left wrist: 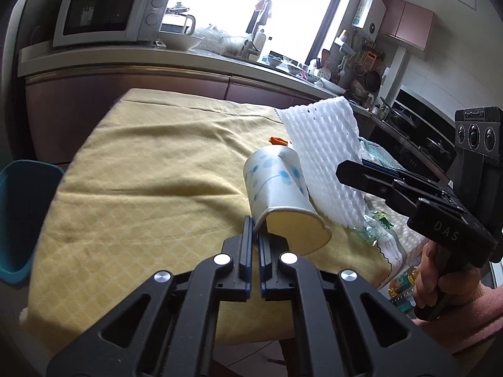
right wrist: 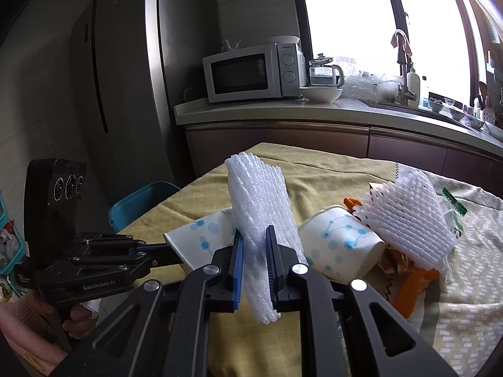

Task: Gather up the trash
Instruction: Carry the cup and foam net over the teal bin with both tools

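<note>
A white paper cup with blue dots [left wrist: 276,188] lies tilted over the yellow tablecloth [left wrist: 141,172], mouth toward me. My left gripper [left wrist: 255,229] is shut on its squashed rim; from the right wrist view the same gripper [right wrist: 166,249] pinches that cup [right wrist: 201,235]. My right gripper [right wrist: 254,235] is shut on a white foam net sleeve [right wrist: 261,213], which stands up between the blue pads. In the left wrist view that gripper [left wrist: 341,169] holds the foam net [left wrist: 323,157] just right of the cup.
A second dotted paper cup [right wrist: 342,245], another foam net [right wrist: 411,220], orange peel [right wrist: 411,289] and plastic wrappers [left wrist: 377,229] lie on the table's right side. A blue bin [left wrist: 19,220] stands off the table's left edge. A kitchen counter with a microwave [right wrist: 251,73] runs behind.
</note>
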Demonstrator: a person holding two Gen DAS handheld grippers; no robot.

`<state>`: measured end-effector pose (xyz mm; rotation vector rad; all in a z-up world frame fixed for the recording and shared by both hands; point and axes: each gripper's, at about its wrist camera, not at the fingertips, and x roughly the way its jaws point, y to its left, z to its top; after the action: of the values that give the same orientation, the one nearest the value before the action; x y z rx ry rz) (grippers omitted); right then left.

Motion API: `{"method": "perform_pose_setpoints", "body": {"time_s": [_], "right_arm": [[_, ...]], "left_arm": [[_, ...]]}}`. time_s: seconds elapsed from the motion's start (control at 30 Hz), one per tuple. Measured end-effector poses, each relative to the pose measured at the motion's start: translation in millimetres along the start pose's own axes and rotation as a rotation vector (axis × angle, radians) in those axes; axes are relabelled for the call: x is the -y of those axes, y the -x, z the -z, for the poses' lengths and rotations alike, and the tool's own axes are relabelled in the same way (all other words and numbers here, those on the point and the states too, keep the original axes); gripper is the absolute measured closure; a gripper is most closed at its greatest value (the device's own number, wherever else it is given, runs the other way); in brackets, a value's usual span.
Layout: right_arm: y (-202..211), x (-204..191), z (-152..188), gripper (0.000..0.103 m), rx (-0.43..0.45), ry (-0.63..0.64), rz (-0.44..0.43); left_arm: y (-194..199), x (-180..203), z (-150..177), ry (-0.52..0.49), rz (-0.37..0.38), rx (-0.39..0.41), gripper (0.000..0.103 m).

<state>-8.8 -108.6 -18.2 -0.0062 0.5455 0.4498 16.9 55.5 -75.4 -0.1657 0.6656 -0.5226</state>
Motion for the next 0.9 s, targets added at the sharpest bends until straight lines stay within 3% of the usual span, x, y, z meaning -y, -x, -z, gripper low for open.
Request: {"method": "perform_pose_setpoints", "body": {"time_s": [0.23,0.47,0.67,0.9], "right_arm": [[-24.4,-34.0,-32.9,0.091,0.024,0.065,-0.127],[-75.0,-76.9,-66.8,0.091,-0.005,0.106,-0.288],[-124.8,-117.4,-88.7,0.091,-0.07,0.133,-0.397],[-185.1,-156.0,-100.4,0.091,-0.176,0.137,-0.456]], "left_arm": [[49.6,-42.5,-14.6,0.053,-0.135,0.091,0.099],[91.0,-98.3,-24.8,0.132,-0.308,0.15,0.099],[107.0,-149.3,-26.6,0.202,-0.428,0.149,0.099],[108.2,-198.5,-18.2,0.262,-0.528,0.108,0.099]]}}
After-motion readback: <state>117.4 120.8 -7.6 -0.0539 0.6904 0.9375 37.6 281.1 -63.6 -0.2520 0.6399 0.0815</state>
